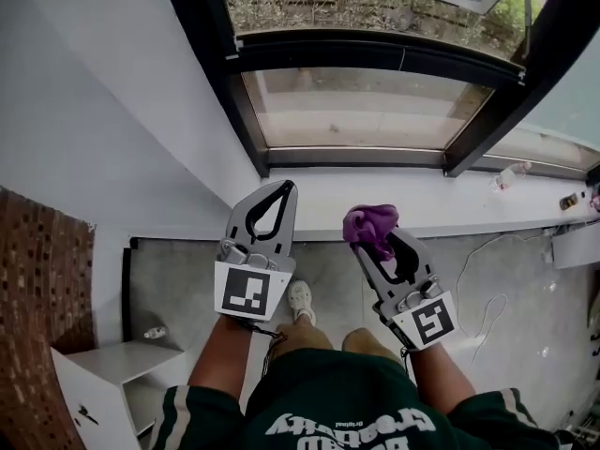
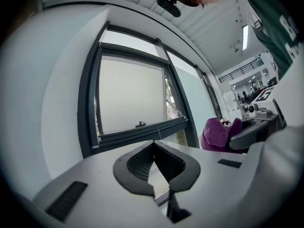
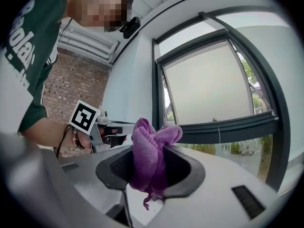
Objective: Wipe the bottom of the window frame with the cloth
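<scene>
The right tool (image 3: 151, 150) clamps the soft, light purple cloth (image 3: 146, 163) mid-bunch, its loose ends likely floppy; the left tool (image 2: 153, 146) is closed and empty.

Two hand-held grippers (image 1: 283, 188) (image 1: 367, 240), one cloth (image 1: 369, 223), one window (image 1: 356, 158)

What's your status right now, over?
Left hand-held gripper shut, empty. Right hand-held gripper shut on purple cloth. Cloth short of window frame's bottom; nothing between.
</scene>
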A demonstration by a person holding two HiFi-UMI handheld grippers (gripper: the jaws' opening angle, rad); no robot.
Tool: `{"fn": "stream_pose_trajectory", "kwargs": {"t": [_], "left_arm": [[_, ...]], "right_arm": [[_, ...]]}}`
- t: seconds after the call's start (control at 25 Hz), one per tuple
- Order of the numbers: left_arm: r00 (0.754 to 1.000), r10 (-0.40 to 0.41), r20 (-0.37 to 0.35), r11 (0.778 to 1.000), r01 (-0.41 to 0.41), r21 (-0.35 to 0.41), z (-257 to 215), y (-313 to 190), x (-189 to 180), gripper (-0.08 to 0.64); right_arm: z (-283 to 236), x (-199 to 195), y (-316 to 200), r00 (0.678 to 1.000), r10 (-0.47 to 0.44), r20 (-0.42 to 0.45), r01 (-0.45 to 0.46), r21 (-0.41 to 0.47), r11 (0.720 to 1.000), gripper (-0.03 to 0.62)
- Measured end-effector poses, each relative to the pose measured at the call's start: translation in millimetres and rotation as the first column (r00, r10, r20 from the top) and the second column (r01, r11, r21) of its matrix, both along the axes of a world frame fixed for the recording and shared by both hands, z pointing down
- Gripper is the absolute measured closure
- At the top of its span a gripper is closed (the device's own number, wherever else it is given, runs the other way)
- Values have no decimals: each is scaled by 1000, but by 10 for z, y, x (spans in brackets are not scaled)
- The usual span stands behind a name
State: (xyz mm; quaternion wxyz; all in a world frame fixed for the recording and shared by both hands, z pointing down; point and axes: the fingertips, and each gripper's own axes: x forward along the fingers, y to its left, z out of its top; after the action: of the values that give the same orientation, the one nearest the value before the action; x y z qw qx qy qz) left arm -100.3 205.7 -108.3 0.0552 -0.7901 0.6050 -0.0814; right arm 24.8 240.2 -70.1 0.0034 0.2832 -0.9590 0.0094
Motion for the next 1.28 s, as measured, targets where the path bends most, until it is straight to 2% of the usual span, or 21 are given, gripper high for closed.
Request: {"fn": "stream_pose_trajectory", "kwargs": {"t": [0.12,0.28,0.36,0.44,0.56,0.64,0.72,0.8,0.92,1.04,1.12,1.28], "left_arm": [[1000,-5,-28,1000,4,-26,169,-334,-480,549],[1000,1,-22,997,-3,-81,527,-680,-851,550],[1000,2,-19,994,-4,-111,741,-816,-944,549],[1000,-6,-30,992,2,-129,936,-943,-1003,550],[998,-21,-65,993,13,-120,1152,-1098,-1033,549],[997,-27,-67,994,19,-112,1334,-1197,-1011,549],[997,-53,-59,992,46,-122,1612,-1288,-983,549],[991,-121,-51,983,113,-142,1934,-1343,-992,549],[975,-211,-76,969,198,-150,2410,-1433,-1010,549],[965,-248,-83,958,232,-168,2955,-1557,-1078,549],[959,-273,-74,950,257,-176,3320,-1677,-1198,549],[961,-270,-66,945,251,-210,4026,-1895,-1396,549]], "right_arm": [[163,-489,-351,1000,9,-6,-9,-22,1000,423],[418,-916,-702,1000,12,-23,-14,-70,997,424],[558,-1048,-839,1000,4,-20,-6,-92,996,425],[675,-1163,-963,1000,-24,-15,23,-78,997,423],[903,-1291,-1148,997,-74,-37,72,-51,996,423],[1119,-1354,-1262,993,-117,-29,115,-66,991,426],[1423,-1391,-1354,987,-160,-19,158,-101,982,428],[1803,-1409,-1435,979,-202,-16,198,-147,969,428],[2360,-1413,-1623,973,-232,16,229,-229,946,428],[2880,-1467,-1809,969,-241,55,246,-313,917,428],[3246,-1580,-1919,964,-261,49,262,-342,903,428],[3950,-1900,-2139,968,-250,-30,225,-346,911,428]]}}
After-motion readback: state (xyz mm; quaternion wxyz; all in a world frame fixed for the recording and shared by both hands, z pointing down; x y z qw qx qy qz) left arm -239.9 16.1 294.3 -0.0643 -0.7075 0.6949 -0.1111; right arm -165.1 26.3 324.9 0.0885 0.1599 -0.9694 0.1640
